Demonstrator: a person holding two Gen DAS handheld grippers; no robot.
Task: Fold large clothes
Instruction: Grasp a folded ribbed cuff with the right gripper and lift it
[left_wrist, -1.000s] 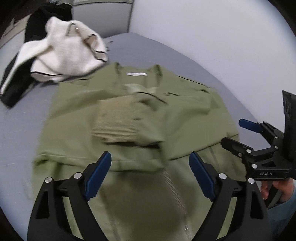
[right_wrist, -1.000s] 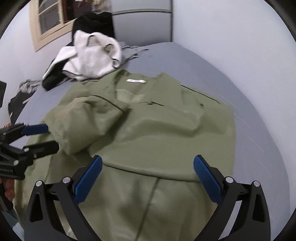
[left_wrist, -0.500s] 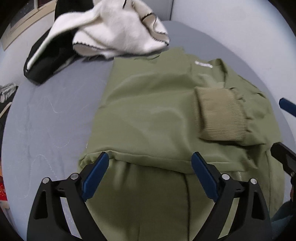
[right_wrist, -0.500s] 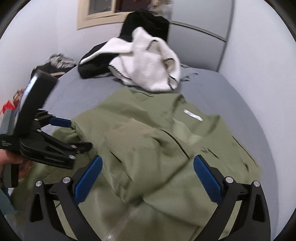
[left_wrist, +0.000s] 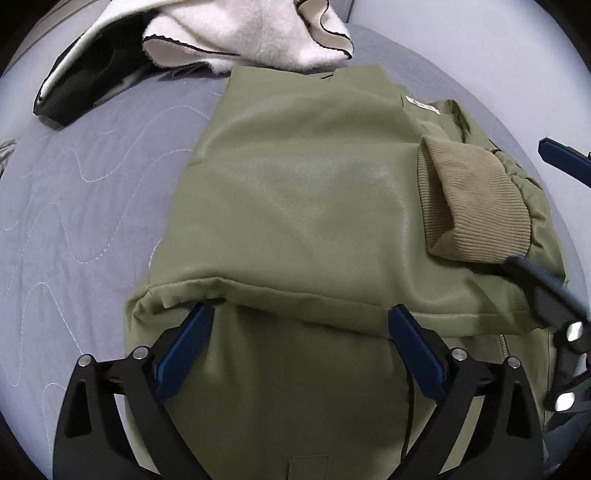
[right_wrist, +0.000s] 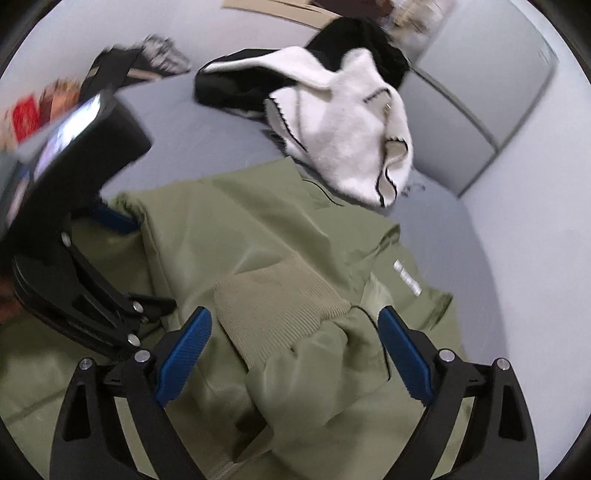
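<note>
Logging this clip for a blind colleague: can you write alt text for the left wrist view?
An olive green jacket, sleeve folded across it with its ribbed cuff on top, lies on a grey quilted bed. The open left gripper hovers at its nearer fold.

An olive jacket (left_wrist: 295, 206) fills the frame's centre on a grey quilted bed (left_wrist: 85, 192). The left gripper (left_wrist: 299, 328) gapes wide over a folded edge at lower centre. A ribbed cuff (left_wrist: 472, 210) lies at right; a white fleece (left_wrist: 251, 29) sits at top.
</note>
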